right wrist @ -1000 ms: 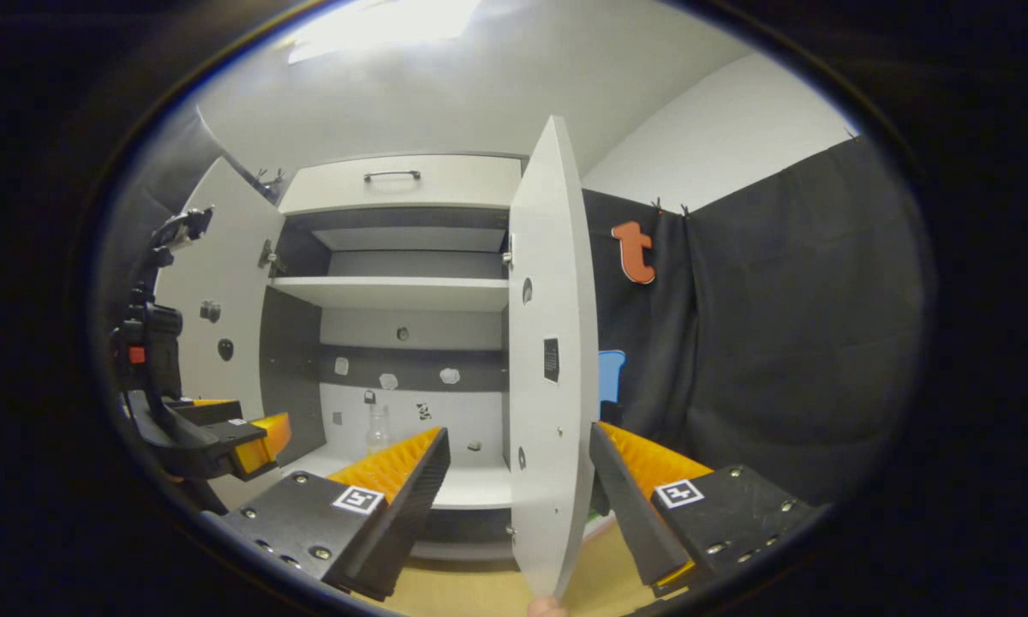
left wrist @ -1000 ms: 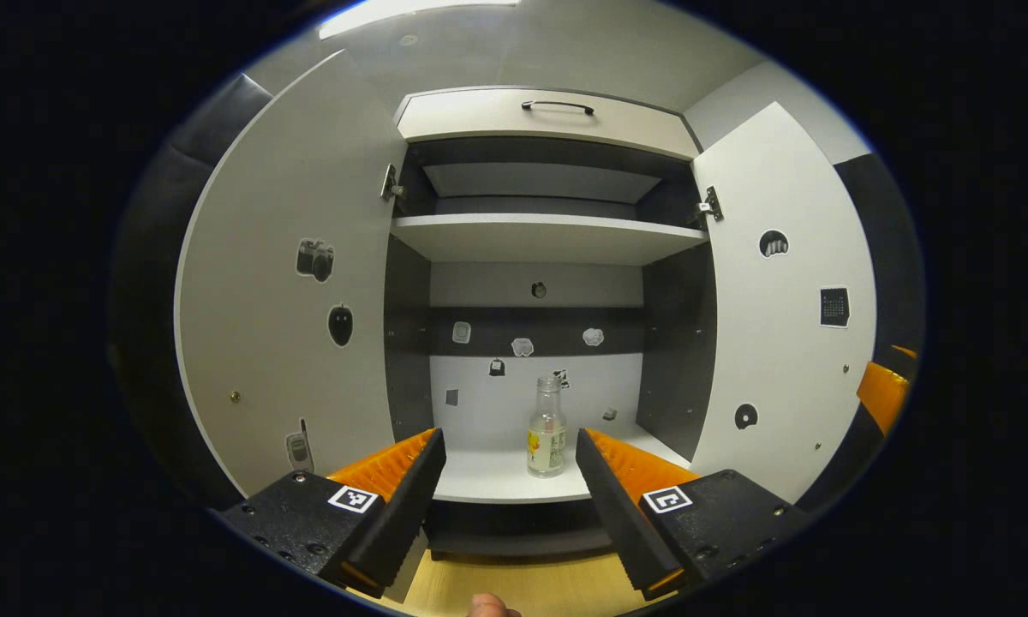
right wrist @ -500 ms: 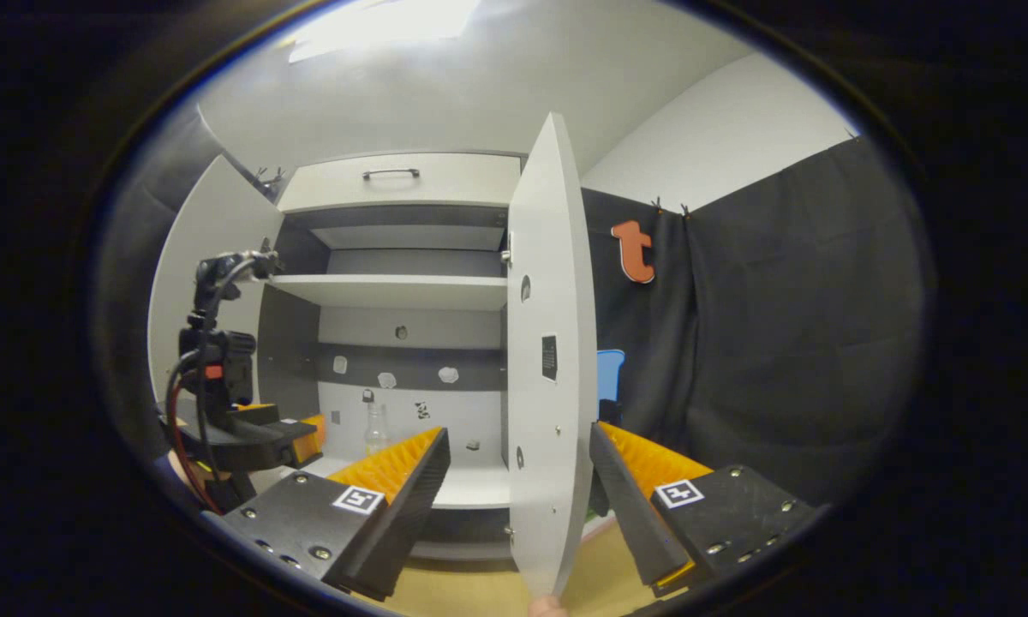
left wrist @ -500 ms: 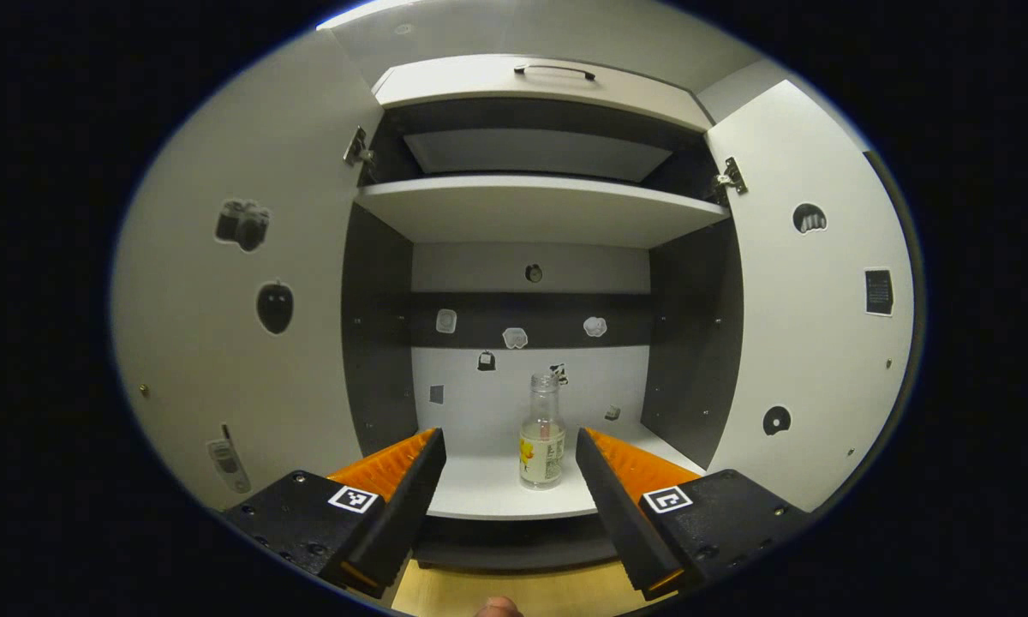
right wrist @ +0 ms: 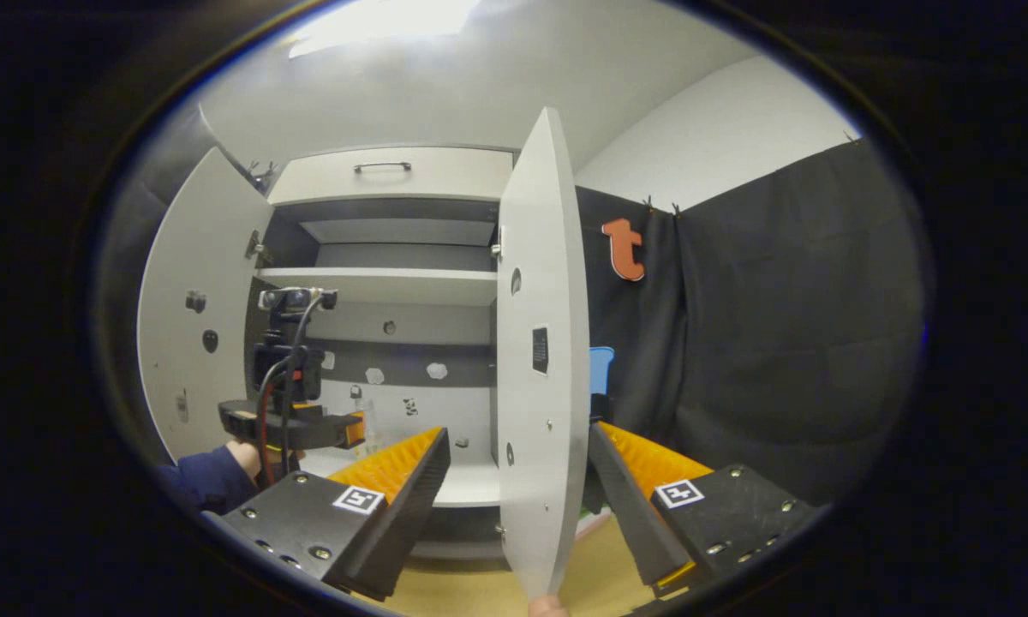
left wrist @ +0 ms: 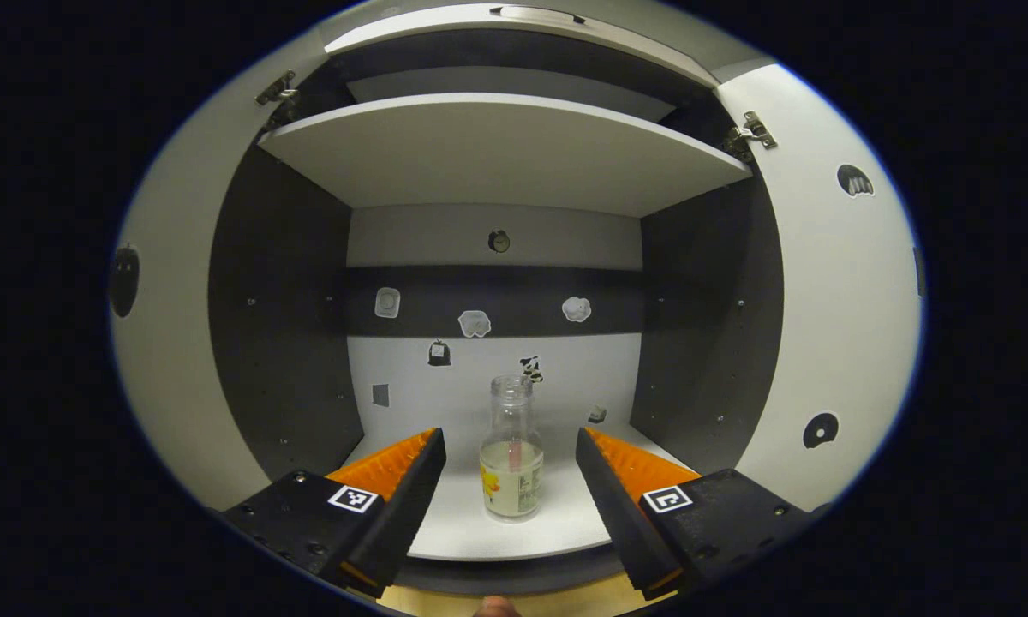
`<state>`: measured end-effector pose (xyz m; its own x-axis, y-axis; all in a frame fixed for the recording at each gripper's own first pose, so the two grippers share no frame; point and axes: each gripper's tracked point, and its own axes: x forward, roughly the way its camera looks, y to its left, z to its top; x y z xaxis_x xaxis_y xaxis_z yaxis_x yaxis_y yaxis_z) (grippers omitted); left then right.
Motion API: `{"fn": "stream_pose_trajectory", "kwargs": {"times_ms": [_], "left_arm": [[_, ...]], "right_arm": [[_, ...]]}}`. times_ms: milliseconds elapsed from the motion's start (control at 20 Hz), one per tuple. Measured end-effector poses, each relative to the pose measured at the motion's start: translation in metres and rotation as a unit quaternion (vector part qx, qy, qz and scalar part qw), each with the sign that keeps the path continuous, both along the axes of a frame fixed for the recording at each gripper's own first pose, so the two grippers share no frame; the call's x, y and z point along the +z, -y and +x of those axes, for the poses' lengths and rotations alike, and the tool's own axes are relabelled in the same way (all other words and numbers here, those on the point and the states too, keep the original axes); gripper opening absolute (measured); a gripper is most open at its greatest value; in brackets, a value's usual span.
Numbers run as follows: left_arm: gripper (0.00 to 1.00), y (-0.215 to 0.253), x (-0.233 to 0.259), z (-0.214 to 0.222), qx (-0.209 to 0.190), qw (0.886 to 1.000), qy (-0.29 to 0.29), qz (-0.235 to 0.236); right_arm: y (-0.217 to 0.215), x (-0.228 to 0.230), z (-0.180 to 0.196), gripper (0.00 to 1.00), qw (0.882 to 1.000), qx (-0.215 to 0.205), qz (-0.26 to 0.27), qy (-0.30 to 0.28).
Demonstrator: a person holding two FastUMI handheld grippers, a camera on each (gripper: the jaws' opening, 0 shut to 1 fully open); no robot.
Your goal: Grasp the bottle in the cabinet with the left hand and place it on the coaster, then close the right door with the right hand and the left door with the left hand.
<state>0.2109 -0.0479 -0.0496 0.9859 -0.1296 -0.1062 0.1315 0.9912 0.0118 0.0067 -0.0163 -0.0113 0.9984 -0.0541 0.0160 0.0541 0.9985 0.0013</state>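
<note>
While the left gripper (left wrist: 507, 480) hangs spread wide with the bottle (left wrist: 511, 452) framed between its fingers but untouched, nothing looks finished: the bottle stands upright on the cabinet's lower shelf (left wrist: 557, 531). The right gripper (right wrist: 518, 480), also spread, straddles the right door (right wrist: 541, 360); both doors remain to shut.

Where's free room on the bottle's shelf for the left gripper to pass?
The bottle stands alone near the middle of the lower shelf. Bare shelf lies on both sides of it, out to the dark side walls, and behind it to the back panel. The open left gripper lines up with a gap either side of the bottle. The upper shelf sits well above.
</note>
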Motion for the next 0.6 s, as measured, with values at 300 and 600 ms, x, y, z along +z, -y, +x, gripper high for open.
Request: {"fn": "stream_pose_trajectory", "kwargs": {"times_ms": [300, 600], "left_arm": [[0.96, -0.003, -0.028, 0.053, 0.005, 0.999, -0.032, 0.003], [0.97, 0.002, -0.047, 0.089, -0.012, 0.999, -0.048, 0.015]], "right_arm": [[0.004, -0.002, 0.013, 0.99, 1.0, -0.012, 0.007, 0.002], [-0.001, -0.008, 0.019, 0.99, 1.0, -0.015, -0.001, -0.001]]}}
